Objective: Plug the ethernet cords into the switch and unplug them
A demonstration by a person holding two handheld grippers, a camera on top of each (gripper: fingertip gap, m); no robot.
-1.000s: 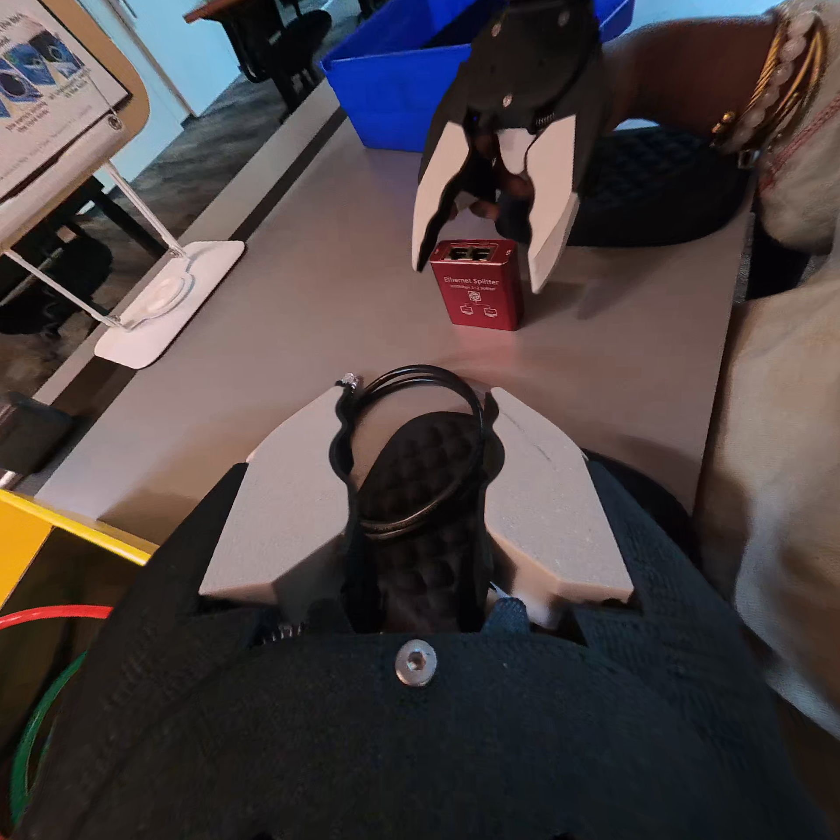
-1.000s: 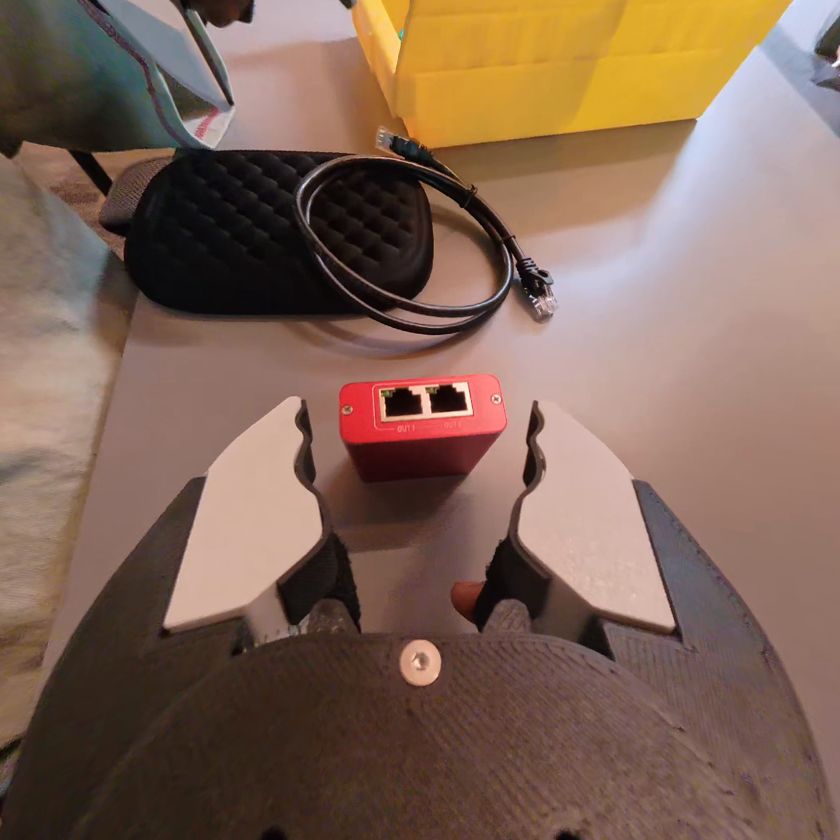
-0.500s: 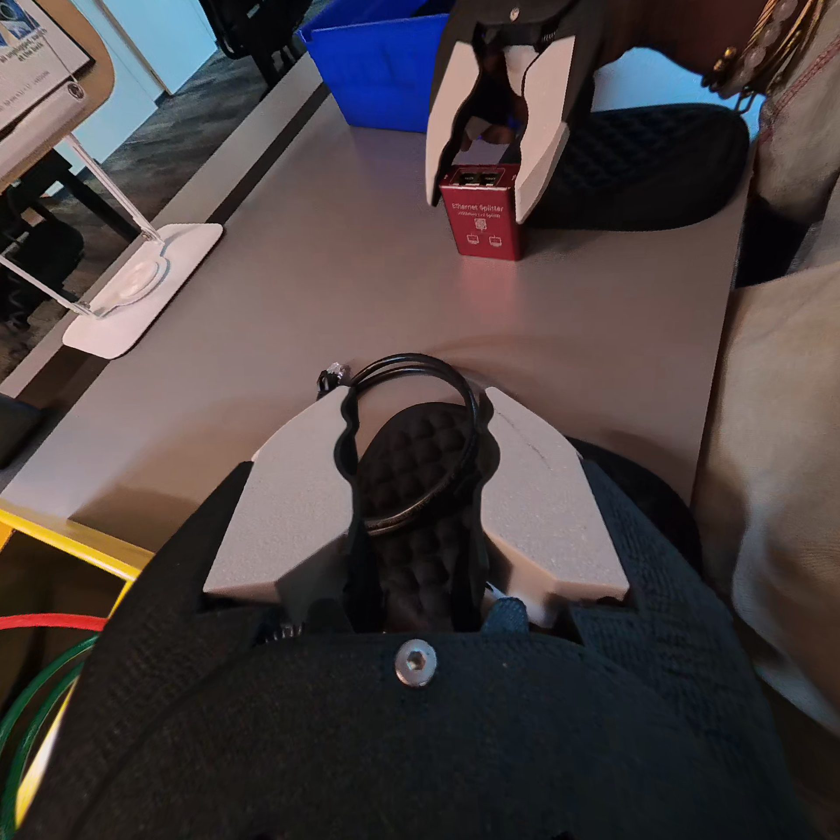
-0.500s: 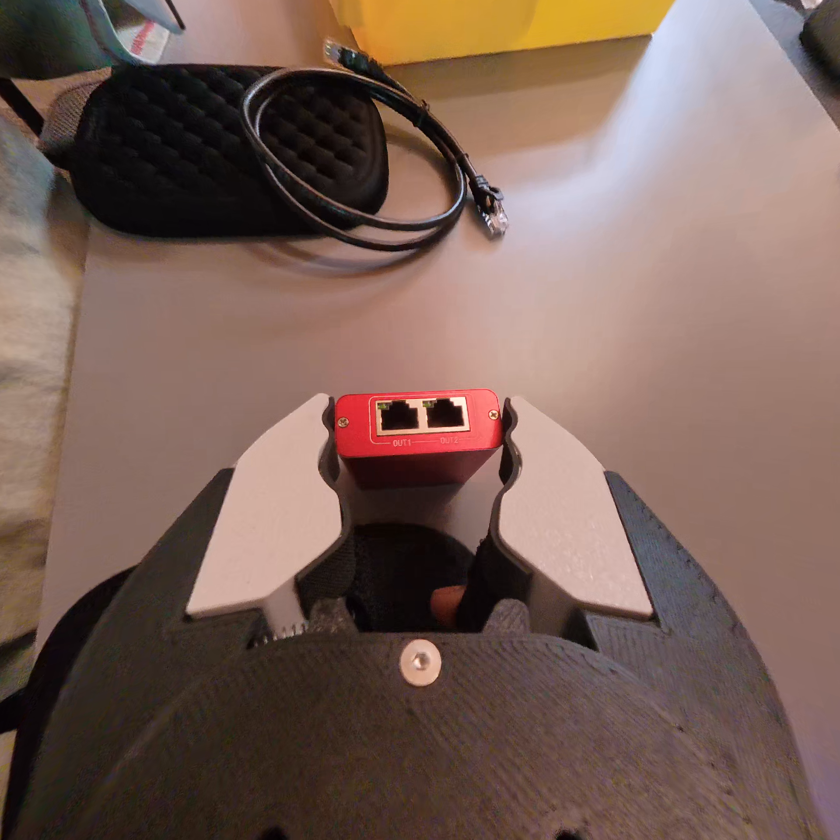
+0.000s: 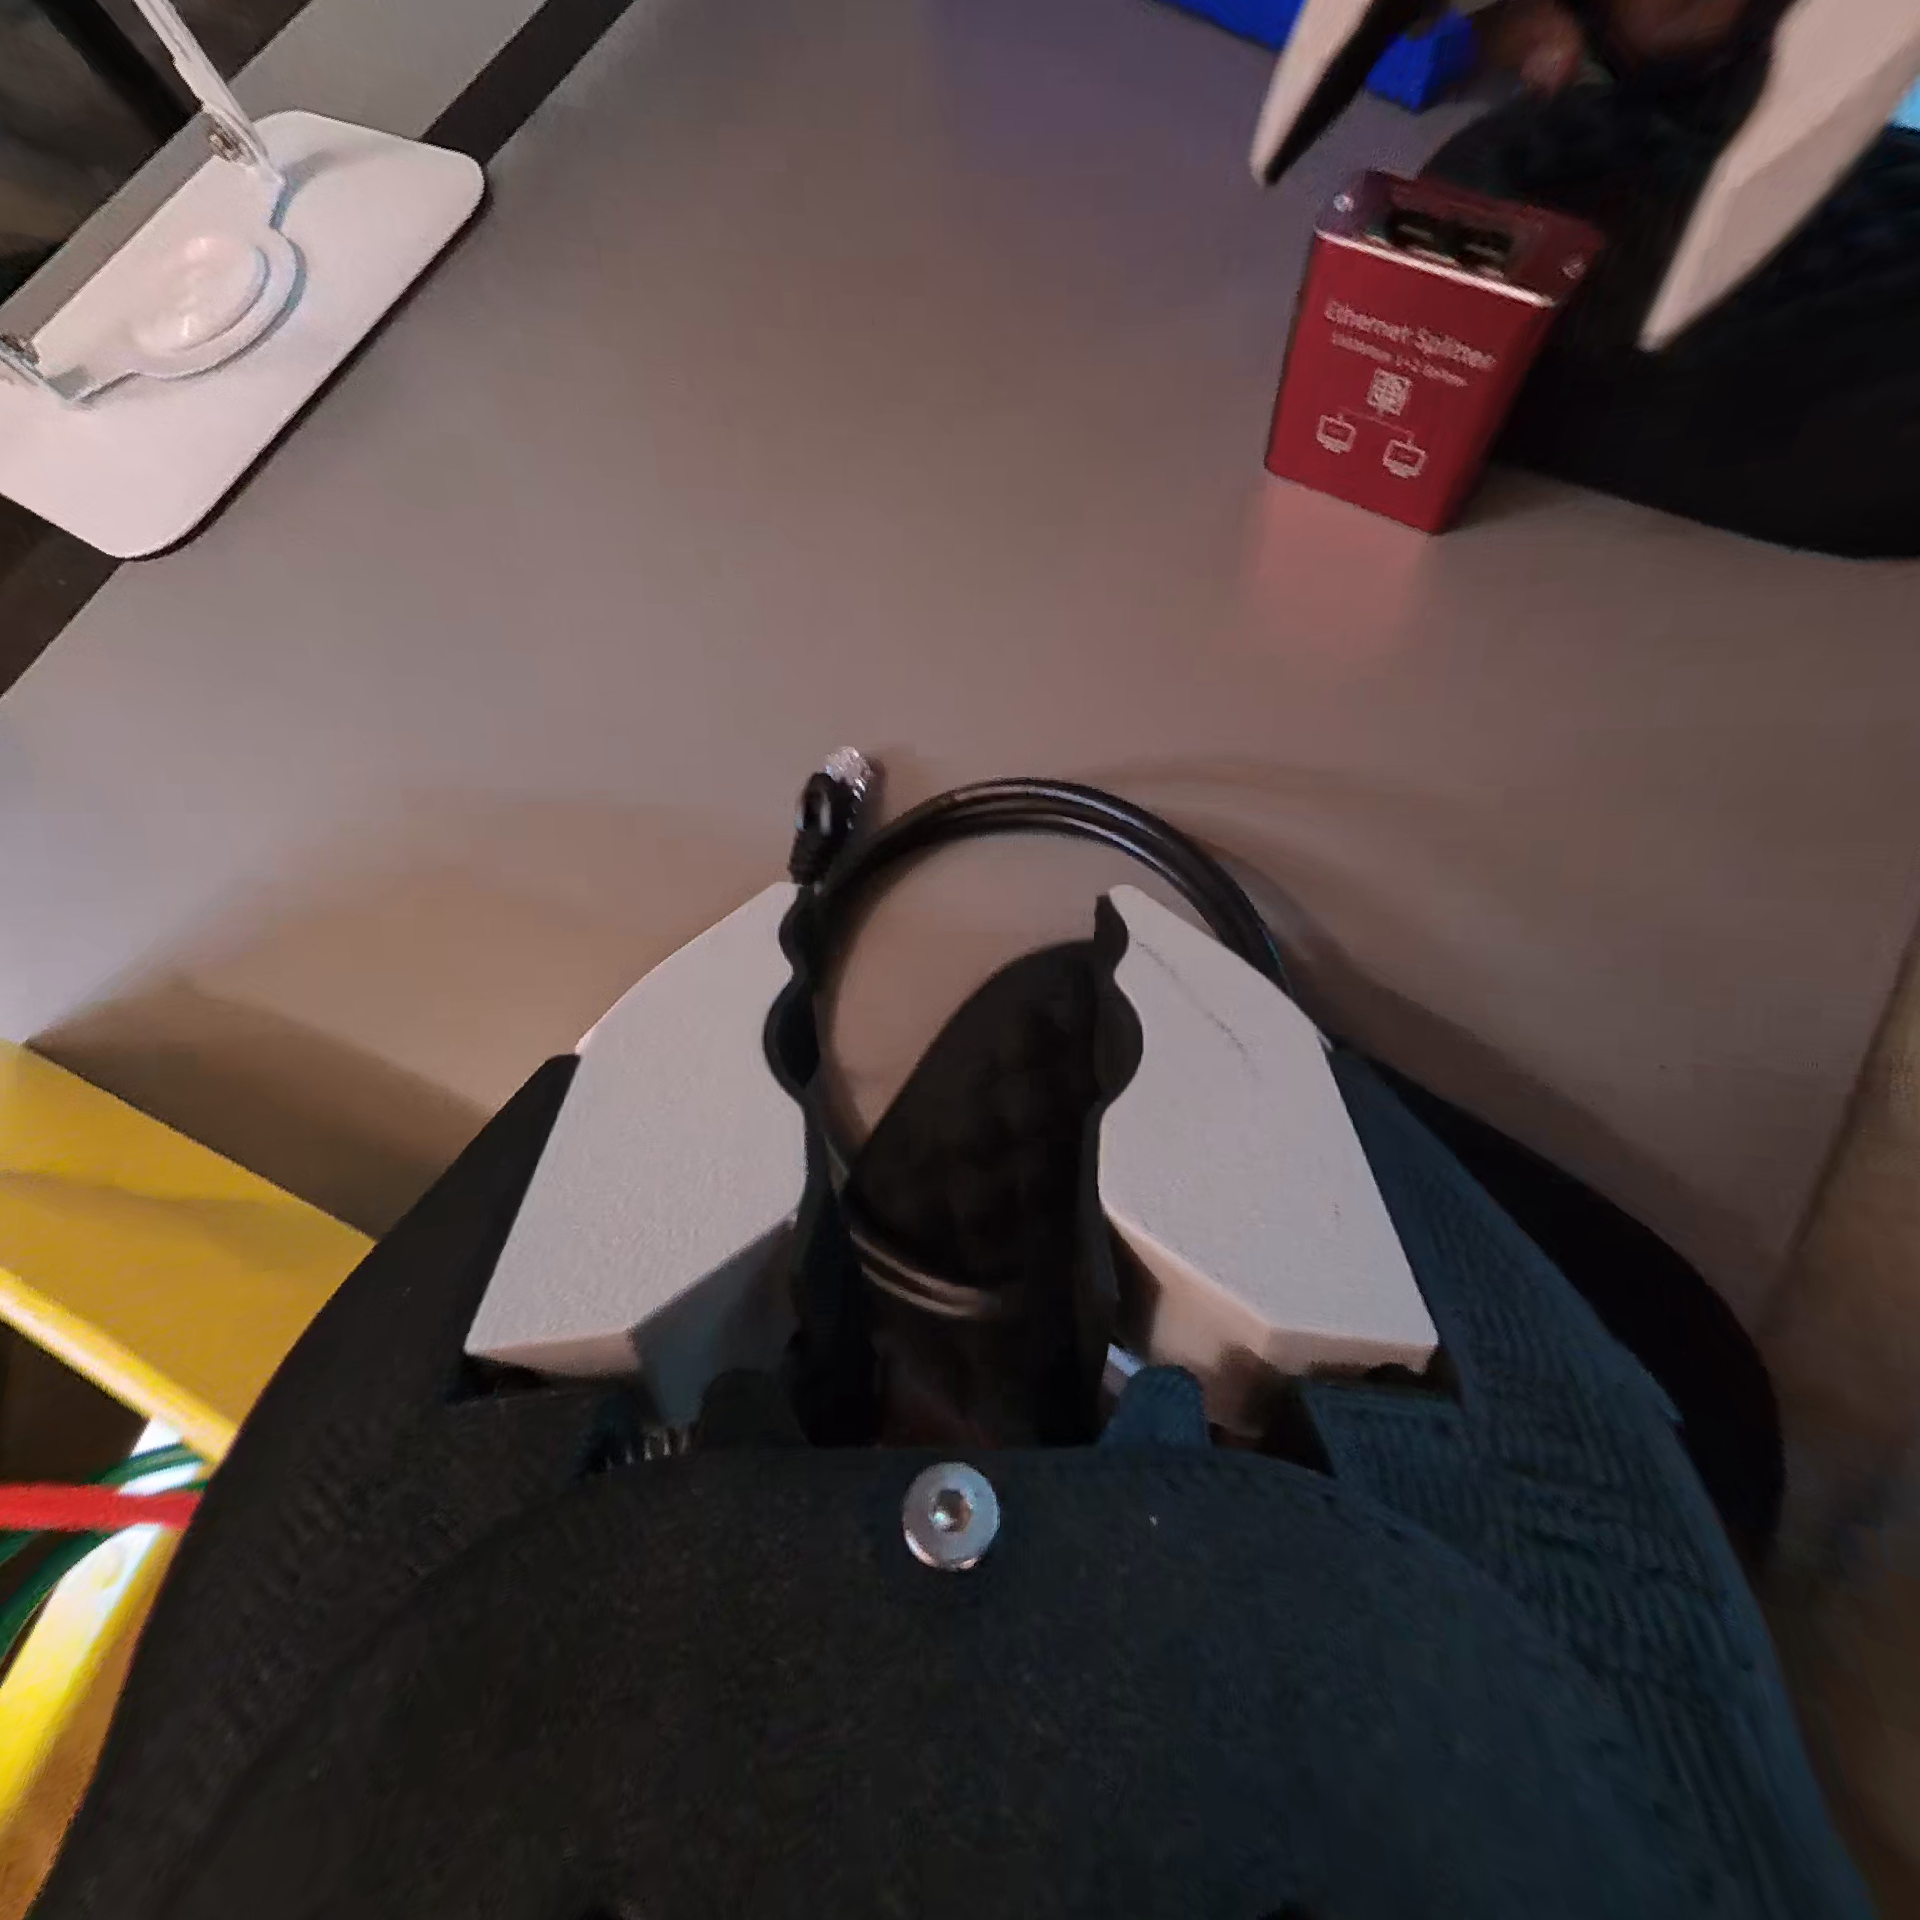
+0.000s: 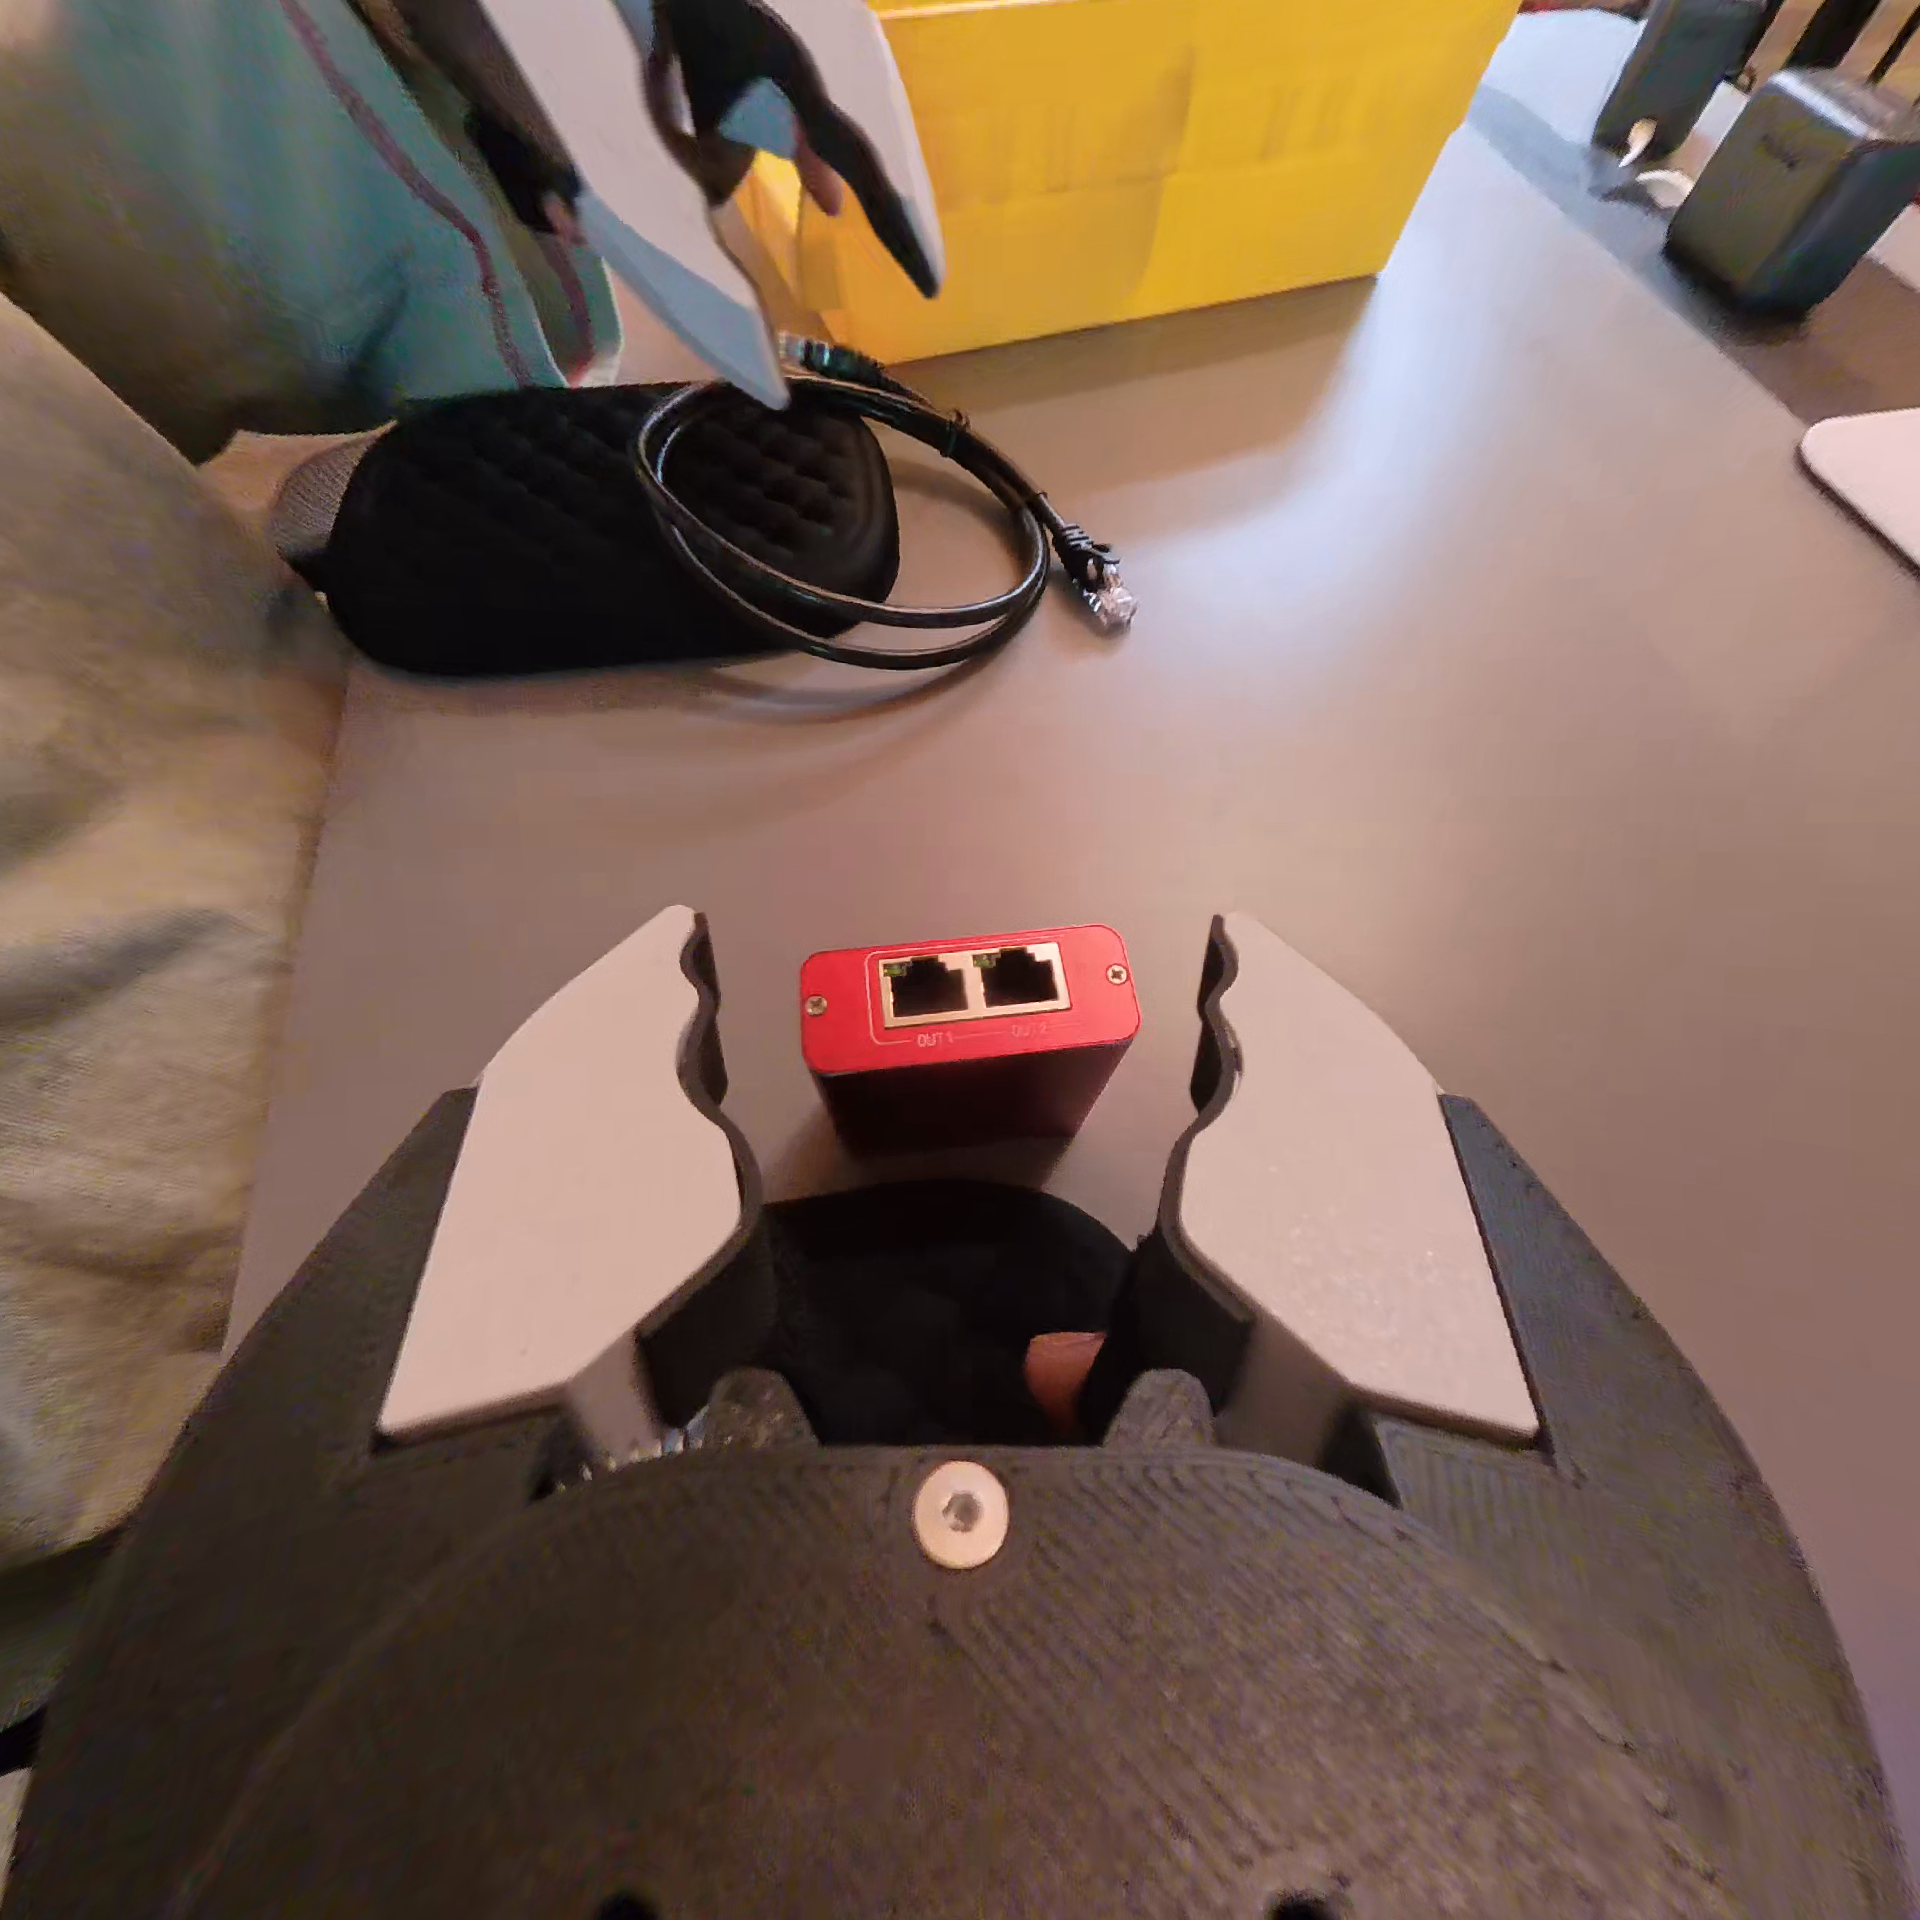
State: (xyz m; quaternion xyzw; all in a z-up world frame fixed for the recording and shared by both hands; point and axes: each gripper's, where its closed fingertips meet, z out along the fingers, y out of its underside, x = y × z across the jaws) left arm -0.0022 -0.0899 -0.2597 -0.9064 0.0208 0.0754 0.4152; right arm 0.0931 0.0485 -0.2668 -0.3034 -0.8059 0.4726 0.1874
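A red switch (image 6: 966, 1029) with two empty ports facing up stands upright on the grey table (image 6: 1351, 779). My right gripper (image 6: 956, 930) is open, one finger on each side of the switch, touching neither side. The switch (image 5: 1423, 353) also shows in the left wrist view, under the right gripper's fingers (image 5: 1766, 187). A black ethernet cord (image 6: 852, 592) lies coiled, partly on a black padded rest (image 6: 540, 540), with one plug (image 6: 1107, 603) on the table. My left gripper (image 5: 951, 904) is open over the cord (image 5: 1039, 800), its left finger beside the plug (image 5: 847, 774).
A yellow bin (image 6: 1143, 156) stands behind the cord and holds red and green cables (image 5: 83, 1507). A white stand base (image 5: 208, 312) sits at the table's far edge. Dark grey devices (image 6: 1787, 197) stand beyond. A person's clothed body (image 6: 125, 831) lines the table's near side. There is about 20 cm between the tips of the two grippers. Between my left fingertips and the plug (image 6: 1107, 603) there is roughly 10 cm. Look for it in the left wrist view (image 5: 859, 769) too.
My right gripper was closed around the switch and has opened, leaving it standing. My left gripper has moved lower and closer over the cord.
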